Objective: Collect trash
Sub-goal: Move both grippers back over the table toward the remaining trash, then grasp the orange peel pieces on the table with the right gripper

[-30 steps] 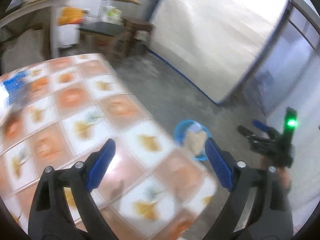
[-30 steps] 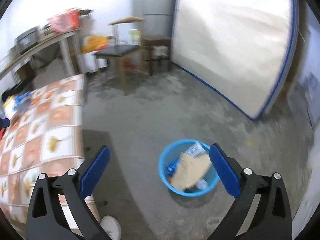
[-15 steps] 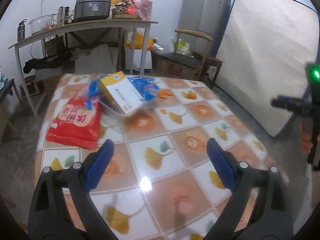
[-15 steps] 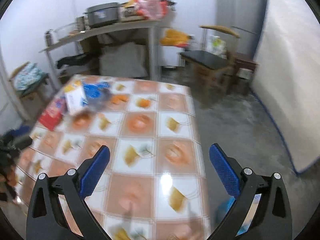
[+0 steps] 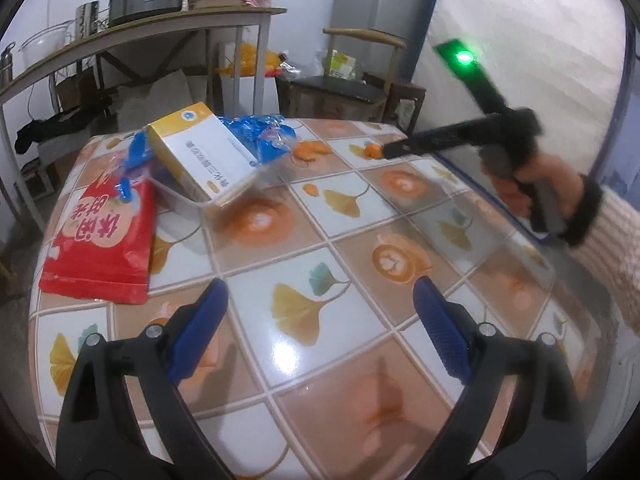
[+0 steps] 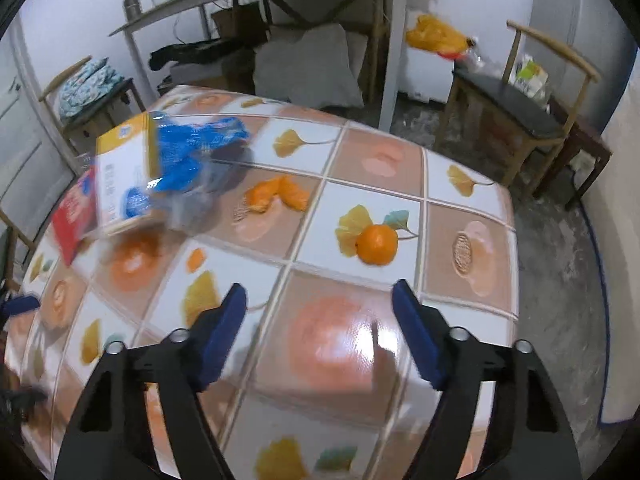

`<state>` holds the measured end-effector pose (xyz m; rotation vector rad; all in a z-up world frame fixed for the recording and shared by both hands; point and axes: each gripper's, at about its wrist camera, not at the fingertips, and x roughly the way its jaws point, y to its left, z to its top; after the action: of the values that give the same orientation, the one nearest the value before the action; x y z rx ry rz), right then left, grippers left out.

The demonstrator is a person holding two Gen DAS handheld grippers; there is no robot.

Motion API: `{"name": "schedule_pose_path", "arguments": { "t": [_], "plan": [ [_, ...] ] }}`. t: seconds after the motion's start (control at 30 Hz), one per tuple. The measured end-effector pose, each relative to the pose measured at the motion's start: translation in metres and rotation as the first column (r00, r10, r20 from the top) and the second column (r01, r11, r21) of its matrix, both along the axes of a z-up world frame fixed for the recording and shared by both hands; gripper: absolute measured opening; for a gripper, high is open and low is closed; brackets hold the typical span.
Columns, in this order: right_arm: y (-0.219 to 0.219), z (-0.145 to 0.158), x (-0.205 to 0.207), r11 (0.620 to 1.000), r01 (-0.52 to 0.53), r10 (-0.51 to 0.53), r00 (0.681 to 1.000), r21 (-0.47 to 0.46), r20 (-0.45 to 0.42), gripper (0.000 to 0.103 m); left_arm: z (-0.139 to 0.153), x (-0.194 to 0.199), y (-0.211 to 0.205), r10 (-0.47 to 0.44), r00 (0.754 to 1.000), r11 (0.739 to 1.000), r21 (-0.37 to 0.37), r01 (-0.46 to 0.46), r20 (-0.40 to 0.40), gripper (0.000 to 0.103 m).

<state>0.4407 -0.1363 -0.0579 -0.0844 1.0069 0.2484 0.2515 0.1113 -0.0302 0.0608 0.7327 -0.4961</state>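
On the tiled table lie a red bag, a white and yellow box and a blue plastic wrapper. A whole orange and orange peel lie further along. My left gripper hangs open over bare tiles, with nothing between its fingers. My right gripper is over the table just short of the orange; its jaws are closing with nothing between them. In the left wrist view a hand holds the right gripper near the orange.
A chair and a long side table with pots stand behind the table. A white mattress leans on the right wall. Another chair with cloth is at the left.
Both grippers swung from the floor and the blue bin to the table top. The right gripper's jaws have narrowed and it has come close to the orange.
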Motion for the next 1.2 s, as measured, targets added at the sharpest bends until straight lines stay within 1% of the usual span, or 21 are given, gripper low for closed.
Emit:
{"name": "schedule_pose_path", "arguments": {
  "t": [0.13, 0.3, 0.4, 0.43, 0.47, 0.6, 0.77, 0.83, 0.9, 0.97, 1.0, 1.03, 1.07, 1.13, 1.2],
  "plan": [
    [-0.012, -0.017, 0.023, 0.998, 0.049, -0.048, 0.998, 0.035, -0.028, 0.059, -0.001, 0.004, -0.001, -0.002, 1.000, 1.000, 0.006, 0.002, 0.021, 0.090],
    [-0.019, -0.033, 0.039, 0.996, 0.062, -0.060, 0.997, 0.058, -0.040, 0.047, -0.002, 0.007, 0.001, 0.008, 0.999, 1.000, 0.008, -0.008, 0.036, 0.090],
    [-0.022, -0.034, 0.042, 0.996, 0.061, -0.060, 0.998, 0.071, -0.026, 0.036, -0.004, 0.009, 0.007, 0.028, 0.999, 1.000, -0.012, -0.028, 0.024, 0.090],
    [-0.022, -0.034, 0.044, 0.995, 0.060, -0.058, 0.998, 0.077, -0.028, 0.027, -0.004, 0.010, 0.009, 0.034, 0.999, 0.999, -0.016, -0.033, 0.020, 0.090],
    [-0.022, -0.035, 0.047, 0.995, 0.061, -0.058, 0.998, 0.080, -0.030, 0.024, -0.005, 0.012, 0.012, 0.045, 0.999, 0.999, -0.024, -0.044, 0.015, 0.090],
    [-0.016, -0.035, 0.054, 0.994, 0.048, -0.045, 0.999, 0.094, -0.030, 0.021, -0.008, 0.016, 0.019, 0.073, 0.997, 0.997, -0.038, -0.072, 0.003, 0.090],
    [-0.002, -0.037, 0.064, 0.985, 0.032, -0.026, 0.999, 0.168, -0.043, 0.021, -0.011, 0.018, 0.026, 0.093, 0.996, 0.994, -0.060, -0.094, -0.009, 0.090],
    [0.000, -0.039, 0.069, 0.973, 0.040, -0.026, 0.998, 0.226, -0.064, 0.022, -0.012, 0.019, 0.028, 0.098, 0.995, 0.993, -0.069, -0.098, -0.014, 0.090],
    [-0.001, -0.040, 0.075, 0.952, 0.065, -0.037, 0.994, 0.299, -0.098, 0.031, -0.011, 0.019, 0.030, 0.100, 0.995, 0.992, -0.078, -0.101, -0.016, 0.090],
    [-0.003, -0.040, 0.077, 0.929, 0.089, -0.051, 0.992, 0.359, -0.113, 0.057, -0.011, 0.019, 0.031, 0.100, 0.995, 0.992, -0.082, -0.101, -0.015, 0.090],
    [-0.003, -0.039, 0.079, 0.920, 0.109, -0.071, 0.991, 0.378, -0.115, 0.062, -0.011, 0.019, 0.031, 0.098, 0.995, 0.992, -0.084, -0.099, -0.014, 0.090],
    [-0.002, -0.039, 0.081, 0.918, 0.121, -0.082, 0.990, 0.377, -0.116, 0.068, -0.011, 0.019, 0.031, 0.097, 0.995, 0.991, -0.086, -0.098, -0.014, 0.090],
    [0.002, -0.040, 0.083, 0.922, 0.121, -0.084, 0.990, 0.369, -0.116, 0.071, -0.011, 0.019, 0.031, 0.094, 0.995, 0.991, -0.089, -0.095, -0.015, 0.090],
    [0.012, -0.039, 0.085, 0.937, 0.111, -0.082, 0.991, 0.330, -0.102, 0.072, -0.012, 0.019, 0.031, 0.093, 0.996, 0.991, -0.094, -0.094, -0.018, 0.090],
    [0.026, -0.038, 0.087, 0.959, 0.088, -0.067, 0.994, 0.271, -0.084, 0.072, -0.012, 0.019, 0.030, 0.091, 0.996, 0.991, -0.094, -0.092, -0.021, 0.090]
  ]
}}
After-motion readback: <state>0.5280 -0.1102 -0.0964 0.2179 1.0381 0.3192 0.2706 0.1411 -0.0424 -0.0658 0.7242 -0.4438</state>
